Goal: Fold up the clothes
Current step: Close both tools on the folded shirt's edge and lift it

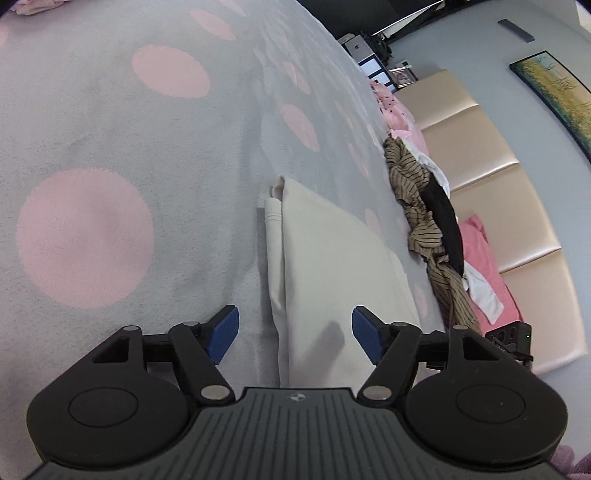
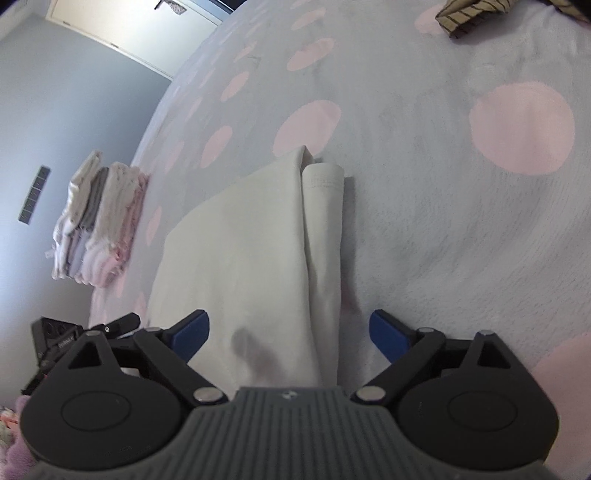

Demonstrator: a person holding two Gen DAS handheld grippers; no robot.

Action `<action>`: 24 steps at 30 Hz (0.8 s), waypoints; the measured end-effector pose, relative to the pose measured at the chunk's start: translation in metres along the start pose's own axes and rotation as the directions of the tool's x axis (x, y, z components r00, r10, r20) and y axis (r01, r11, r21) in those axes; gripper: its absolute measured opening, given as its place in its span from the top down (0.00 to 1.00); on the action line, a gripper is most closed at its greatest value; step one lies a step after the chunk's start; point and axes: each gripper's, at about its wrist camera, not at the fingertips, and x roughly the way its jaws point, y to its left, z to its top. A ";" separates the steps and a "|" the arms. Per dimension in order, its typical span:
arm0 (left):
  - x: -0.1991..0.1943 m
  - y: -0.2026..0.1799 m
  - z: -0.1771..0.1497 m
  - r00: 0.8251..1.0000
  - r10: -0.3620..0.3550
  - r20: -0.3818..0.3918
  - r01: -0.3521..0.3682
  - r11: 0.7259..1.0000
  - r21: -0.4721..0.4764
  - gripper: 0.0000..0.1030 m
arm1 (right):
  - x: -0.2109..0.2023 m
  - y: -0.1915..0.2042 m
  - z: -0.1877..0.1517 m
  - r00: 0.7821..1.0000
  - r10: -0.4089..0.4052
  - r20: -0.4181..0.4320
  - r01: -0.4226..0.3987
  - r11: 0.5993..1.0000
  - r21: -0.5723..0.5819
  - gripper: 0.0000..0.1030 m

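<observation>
A cream-white garment lies folded into a long strip on the grey bedspread with pink dots. My left gripper hovers open over its near end, blue pads on either side of the cloth, nothing held. In the right wrist view the same cream garment runs away from me, a folded sleeve edge along its right side. Open too, my right gripper straddles the garment's near end without gripping it.
A heap of unfolded clothes, striped tan, black, pink and white, lies along the bed's edge by the padded beige headboard. A stack of folded clothes sits at the bed's far left. Striped tan cloth shows at top right.
</observation>
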 end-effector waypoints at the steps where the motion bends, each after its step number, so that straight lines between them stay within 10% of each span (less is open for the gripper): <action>1: -0.001 0.002 0.001 1.000 -0.012 -0.001 0.012 1.000 -0.011 0.35 | 0.000 0.001 0.000 1.000 0.003 0.002 -0.003 1.000 -0.003 0.05; 8: -0.011 0.022 0.002 0.994 -0.113 -0.006 0.111 0.988 -0.103 0.35 | 0.001 0.000 0.008 0.999 0.041 -0.022 -0.041 0.999 0.024 0.04; 24: 0.031 -0.012 0.005 0.994 -0.049 -0.099 0.060 0.993 0.107 0.35 | 0.016 0.009 0.018 0.997 0.024 -0.077 -0.027 0.999 -0.025 0.03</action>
